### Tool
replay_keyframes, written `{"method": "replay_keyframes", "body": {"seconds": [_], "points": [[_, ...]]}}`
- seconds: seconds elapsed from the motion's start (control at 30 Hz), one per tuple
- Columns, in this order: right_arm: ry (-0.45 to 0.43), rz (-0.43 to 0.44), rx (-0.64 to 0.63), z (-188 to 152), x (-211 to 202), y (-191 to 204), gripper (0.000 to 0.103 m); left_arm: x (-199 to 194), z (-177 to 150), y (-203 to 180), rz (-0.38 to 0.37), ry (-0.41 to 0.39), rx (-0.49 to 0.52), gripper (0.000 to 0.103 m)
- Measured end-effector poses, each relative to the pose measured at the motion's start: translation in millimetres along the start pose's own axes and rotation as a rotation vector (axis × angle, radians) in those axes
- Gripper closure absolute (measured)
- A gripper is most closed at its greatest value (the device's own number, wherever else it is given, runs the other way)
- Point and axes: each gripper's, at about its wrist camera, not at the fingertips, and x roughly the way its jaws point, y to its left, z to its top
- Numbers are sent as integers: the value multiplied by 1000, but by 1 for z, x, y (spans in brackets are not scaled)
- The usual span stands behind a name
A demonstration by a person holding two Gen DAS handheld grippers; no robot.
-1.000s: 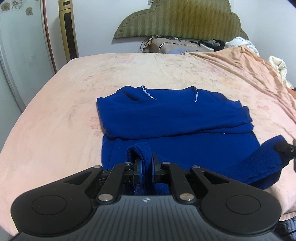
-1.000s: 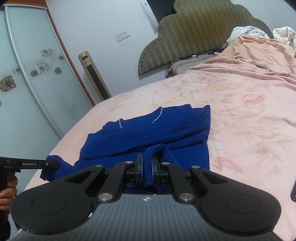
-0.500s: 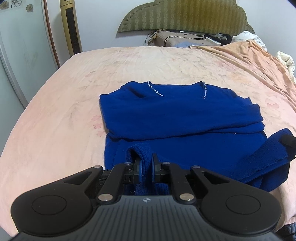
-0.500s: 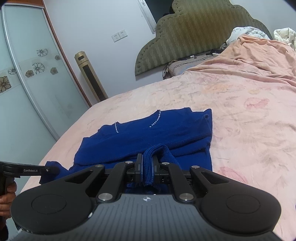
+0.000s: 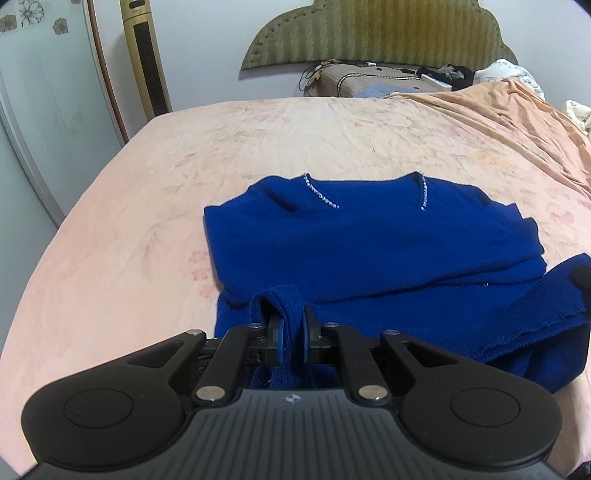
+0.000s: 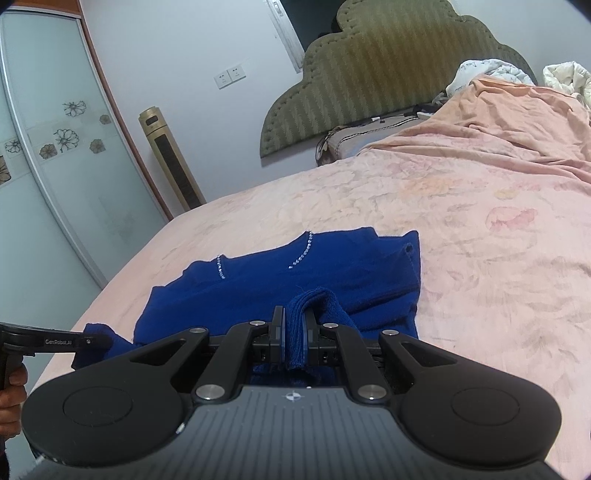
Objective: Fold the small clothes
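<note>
A blue sweater [image 5: 369,240] with a beaded neckline lies on the pink bed, sleeves folded across its body; it also shows in the right wrist view [image 6: 314,273]. My left gripper [image 5: 291,332] is shut on the sweater's bottom hem at its left corner and holds it raised over the body. My right gripper [image 6: 294,332] is shut on the hem at the right corner, lifted the same way. The right gripper's tip shows at the far right of the left wrist view [image 5: 581,277], and the left gripper shows at the left of the right wrist view [image 6: 48,341].
The pink floral bedsheet [image 5: 332,140] covers a wide bed. A green headboard [image 5: 376,33], a pillow and loose bedding [image 6: 491,74] lie at the far end. A gold tower fan [image 5: 146,55] and a sliding wardrobe door [image 6: 55,166] stand to the left.
Both grippers have carried the held hem forward over the sweater's body toward the neckline. The lower part of the sweater is now more doubled over.
</note>
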Motion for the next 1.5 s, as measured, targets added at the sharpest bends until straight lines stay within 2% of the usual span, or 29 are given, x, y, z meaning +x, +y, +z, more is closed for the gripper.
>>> {"method": "replay_keyframes", "body": {"seconds": [0.37, 0.77, 1.0, 1.2, 1.5], "points": [[-24, -57, 31, 9, 27, -3, 91, 20, 24, -5, 36, -15, 8, 94], [-24, -77, 49, 15, 37, -3, 91, 35, 34, -2, 15, 0, 2, 94], [-26, -82, 56, 28, 54, -5, 91, 47, 51, 2, 15, -7, -16, 94], [-24, -80, 98, 42, 77, -14, 91, 67, 68, 3, 18, -5, -40, 94], [16, -92, 199, 53, 120, -36, 91, 110, 88, 0, 29, 40, -51, 94]]}}
